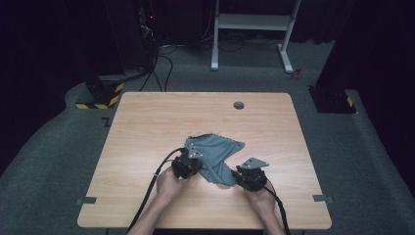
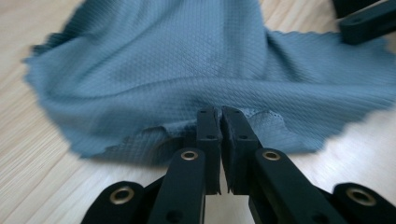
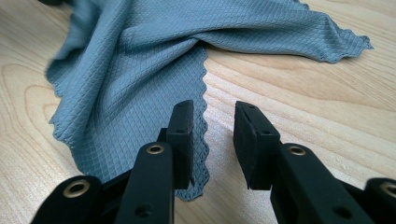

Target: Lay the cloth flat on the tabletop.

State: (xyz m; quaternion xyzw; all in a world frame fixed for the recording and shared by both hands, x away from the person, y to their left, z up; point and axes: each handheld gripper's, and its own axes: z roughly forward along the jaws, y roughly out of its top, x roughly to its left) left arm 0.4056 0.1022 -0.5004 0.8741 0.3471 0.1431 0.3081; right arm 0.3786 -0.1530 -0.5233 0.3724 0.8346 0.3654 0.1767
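We are pinching the near edge of the grey cloth [image 2: 205,70] with the left gripper [image 2: 219,116], its fingers closed tight on the fabric. The cloth is lying crumpled on the bench [image 1: 147,122], between both grippers. The right gripper [image 3: 212,135] is hovering with fingers parted over the scalloped hem; closing too far sideways, we are risking missing it and dragging folds.

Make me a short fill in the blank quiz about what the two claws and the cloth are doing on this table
1. The left claw is ____ on an edge of the grey-blue cloth.
2. The right claw has its jaws ____, nothing pinched between them.
3. The cloth lies crumpled on a ____ table.

Missing words: shut; open; wooden
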